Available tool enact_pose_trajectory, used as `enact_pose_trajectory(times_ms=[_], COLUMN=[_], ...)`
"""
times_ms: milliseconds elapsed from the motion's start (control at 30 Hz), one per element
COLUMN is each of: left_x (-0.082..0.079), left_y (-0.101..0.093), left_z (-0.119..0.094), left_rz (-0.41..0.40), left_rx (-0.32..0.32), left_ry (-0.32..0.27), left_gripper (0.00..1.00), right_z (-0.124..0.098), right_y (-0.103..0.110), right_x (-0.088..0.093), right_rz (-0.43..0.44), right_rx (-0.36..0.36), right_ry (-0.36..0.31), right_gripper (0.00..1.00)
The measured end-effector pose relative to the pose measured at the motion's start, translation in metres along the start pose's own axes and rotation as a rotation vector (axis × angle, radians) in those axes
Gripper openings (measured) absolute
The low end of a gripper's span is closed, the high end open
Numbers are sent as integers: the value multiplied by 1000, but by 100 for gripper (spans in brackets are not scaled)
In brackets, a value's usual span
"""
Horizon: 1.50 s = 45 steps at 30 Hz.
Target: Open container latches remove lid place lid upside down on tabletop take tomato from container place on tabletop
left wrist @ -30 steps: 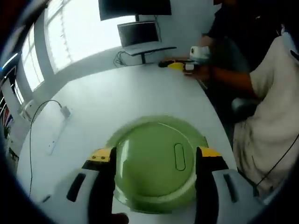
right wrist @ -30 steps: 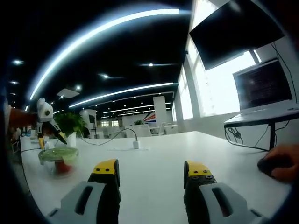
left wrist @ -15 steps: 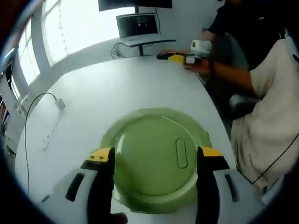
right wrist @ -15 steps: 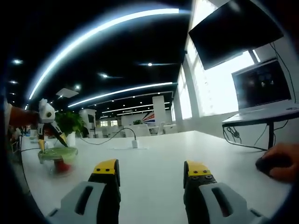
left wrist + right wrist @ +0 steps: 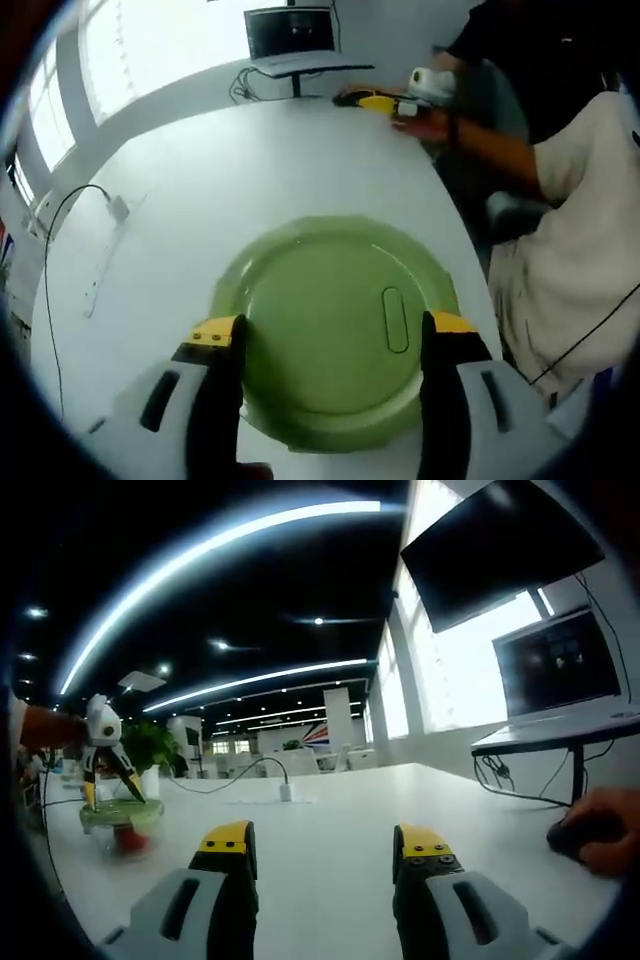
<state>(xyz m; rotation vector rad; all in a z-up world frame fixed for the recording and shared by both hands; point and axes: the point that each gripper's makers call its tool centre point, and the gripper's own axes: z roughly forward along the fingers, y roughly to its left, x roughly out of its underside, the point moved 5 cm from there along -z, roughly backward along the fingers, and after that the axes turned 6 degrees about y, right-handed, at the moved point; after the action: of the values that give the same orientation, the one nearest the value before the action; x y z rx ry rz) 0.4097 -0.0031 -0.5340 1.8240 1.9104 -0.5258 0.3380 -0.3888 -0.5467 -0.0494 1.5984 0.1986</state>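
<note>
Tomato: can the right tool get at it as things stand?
Probably not yet. In the right gripper view the green lid sits over the red tomato with the left tool over it, and the right tool stands well off across bare tabletop.

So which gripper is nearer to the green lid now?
Left. The left gripper straddles the green lid; the right gripper rests far across the table.

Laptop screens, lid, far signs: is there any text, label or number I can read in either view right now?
None can be read.
Laptop screen: faint rows on a dark display, too blurred to read.
Laptop in the left gripper view: too small to read.
Green lid: an embossed oval, no lettering visible.
Red and blue panel at the hall's far end: no words can be made out.
</note>
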Motion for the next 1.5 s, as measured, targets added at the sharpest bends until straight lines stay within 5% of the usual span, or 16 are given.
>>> enact_pose_trajectory(times_ms=[533,967,1300,1500], left_x=[-8,-10,-8,-7], left_y=[-3,-15,-32,-26], left_z=[5,4,1,0], left_rz=[13,24,22,22], left_rx=[13,14,13,16], left_ry=[152,208,212,190], left_gripper=[63,63,63,63], right_z=[0,-1,5,14], right_y=[2,8,41,70], right_x=[-4,-14,-15,-14], right_rz=[-7,-58,-186,-259], right_rx=[1,-12,-102,-170], right_ry=[-4,5,25,38], right_gripper=[50,50,50,50])
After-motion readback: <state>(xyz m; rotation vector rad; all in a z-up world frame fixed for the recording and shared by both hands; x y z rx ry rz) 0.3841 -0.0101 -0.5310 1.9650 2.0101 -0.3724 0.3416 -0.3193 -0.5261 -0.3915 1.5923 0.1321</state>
